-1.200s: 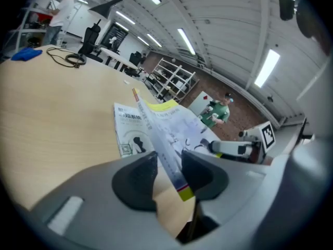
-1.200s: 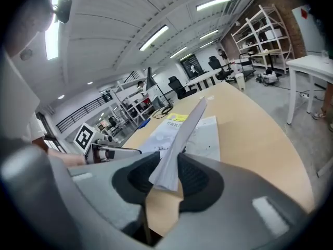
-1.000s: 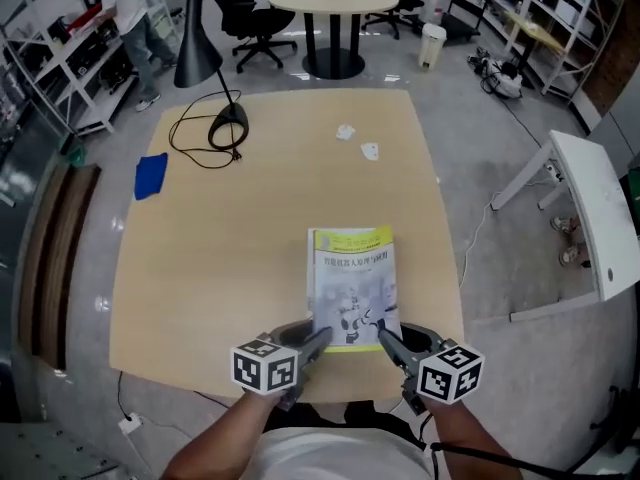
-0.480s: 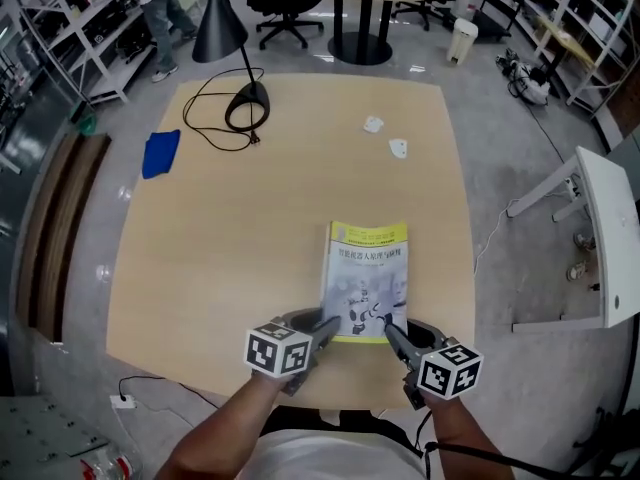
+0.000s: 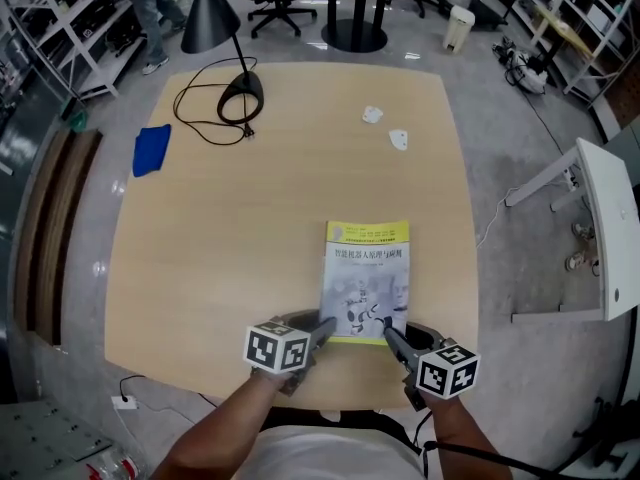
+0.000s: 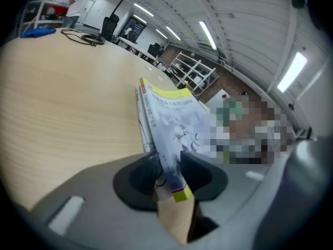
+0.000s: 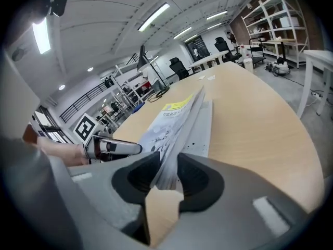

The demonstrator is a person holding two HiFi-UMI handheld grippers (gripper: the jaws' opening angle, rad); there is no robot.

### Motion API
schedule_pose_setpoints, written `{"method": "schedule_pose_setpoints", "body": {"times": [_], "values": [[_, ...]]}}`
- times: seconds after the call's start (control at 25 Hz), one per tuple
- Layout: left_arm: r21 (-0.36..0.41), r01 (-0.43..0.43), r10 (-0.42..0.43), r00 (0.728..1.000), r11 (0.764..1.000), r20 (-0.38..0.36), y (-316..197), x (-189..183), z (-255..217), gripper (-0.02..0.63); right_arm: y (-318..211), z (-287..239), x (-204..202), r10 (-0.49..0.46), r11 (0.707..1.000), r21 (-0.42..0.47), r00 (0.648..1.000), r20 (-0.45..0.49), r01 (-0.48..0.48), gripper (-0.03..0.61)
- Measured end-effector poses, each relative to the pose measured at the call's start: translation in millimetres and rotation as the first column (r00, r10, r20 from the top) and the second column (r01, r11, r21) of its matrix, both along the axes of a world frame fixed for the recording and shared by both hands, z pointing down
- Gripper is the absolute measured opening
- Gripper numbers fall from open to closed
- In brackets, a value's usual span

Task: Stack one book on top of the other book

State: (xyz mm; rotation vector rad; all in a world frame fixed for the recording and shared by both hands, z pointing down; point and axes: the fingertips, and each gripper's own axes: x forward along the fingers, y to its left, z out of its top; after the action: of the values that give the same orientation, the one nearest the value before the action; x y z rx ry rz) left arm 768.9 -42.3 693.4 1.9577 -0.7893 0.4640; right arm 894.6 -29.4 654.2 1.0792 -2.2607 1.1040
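A book with a yellow-banded cover (image 5: pixel 368 278) lies near the table's front edge. In the left gripper view it rests slightly tilted on a second book (image 6: pixel 143 124), whose spine shows beneath it. My left gripper (image 5: pixel 322 330) has the top book's (image 6: pixel 174 121) near left corner between its pads, and its jaws are closing on it (image 6: pixel 169 165). My right gripper (image 5: pixel 390 336) is shut on the near right corner (image 7: pixel 165 173). There the top book's pages (image 7: pixel 177 121) fan out above the grey lower book (image 7: pixel 205 126).
The wooden table (image 5: pixel 250 218) carries a black desk lamp with its cord (image 5: pixel 228 78) and a blue cloth (image 5: pixel 150 150) at the far left, and two small white scraps (image 5: pixel 385 126) at the far right. A white table (image 5: pixel 610 228) stands to the right.
Both grippers have sunk a little with the book's near edge still between them. The person at the far left has moved mostly out of view.
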Motion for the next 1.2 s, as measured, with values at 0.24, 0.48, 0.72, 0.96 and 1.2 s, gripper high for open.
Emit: {"method": "schedule_pose_setpoints", "body": {"times": [0.24, 0.48, 0.72, 0.96, 1.2], "values": [[0.020, -0.025, 0.025, 1.000, 0.999, 0.005, 1, 2, -2, 0.152, 1, 9, 7, -0.002, 1.000, -0.031, 0.999, -0.039, 0.001, 0.126], [0.065, -0.134, 0.130, 0.989, 0.989, 0.069, 10, -4, -9, 0.317, 3, 13, 21, -0.115, 0.993, -0.004, 0.967, -0.226, 0.117, 0.193], [0.092, -0.363, 0.320, 0.897, 0.927, 0.306, 35, -8, -4, 0.371, 25, 26, 19, -0.358, 0.923, -0.044, 0.808, -0.467, 0.383, 0.282], [0.047, -0.468, 0.407, 0.809, 0.882, 0.424, 45, 10, 17, 0.373, 22, 43, 6, -0.417, 0.893, -0.080, 0.747, -0.518, 0.443, 0.288], [0.023, -0.513, 0.432, 0.746, 0.858, 0.507, 36, 4, 24, 0.296, 13, 49, 3, -0.411, 0.889, -0.086, 0.700, -0.584, 0.450, 0.288]]}}
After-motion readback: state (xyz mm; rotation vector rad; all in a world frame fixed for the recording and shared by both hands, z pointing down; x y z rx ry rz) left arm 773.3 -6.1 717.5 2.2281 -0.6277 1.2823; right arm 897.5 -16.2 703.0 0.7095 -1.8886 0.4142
